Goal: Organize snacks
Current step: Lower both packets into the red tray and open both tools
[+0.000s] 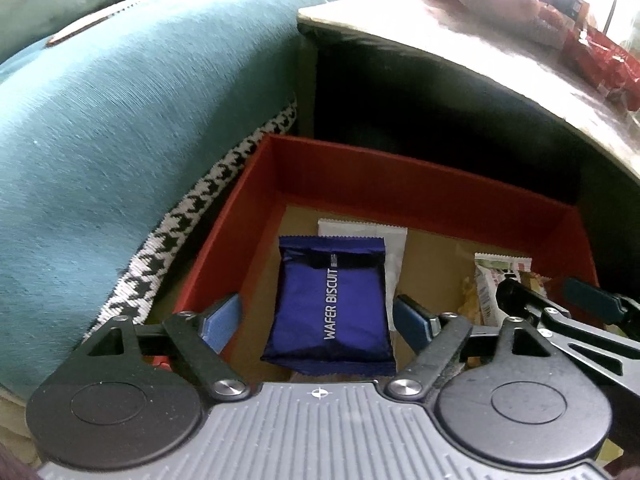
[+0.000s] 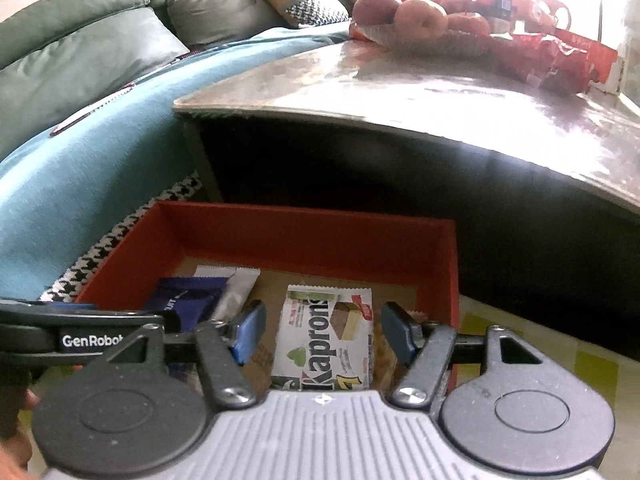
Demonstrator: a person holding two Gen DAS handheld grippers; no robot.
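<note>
- The left gripper [image 1: 318,322] hangs over the red box [image 1: 420,178], jaws spread wide and holding nothing; the blue wafer biscuit packet [image 1: 330,300] lies flat on the box floor between its fingers, touching neither.
- A white packet [image 1: 394,240] lies partly under the wafer packet's far edge.
- The right gripper [image 2: 322,334] is likewise wide open and empty, with the Kapron snack packet [image 2: 326,344] lying between its fingers in the box's right part.
- Apples [image 2: 420,18] and red wrappers [image 2: 560,56] sit on the table [image 2: 400,88] beyond.
</note>
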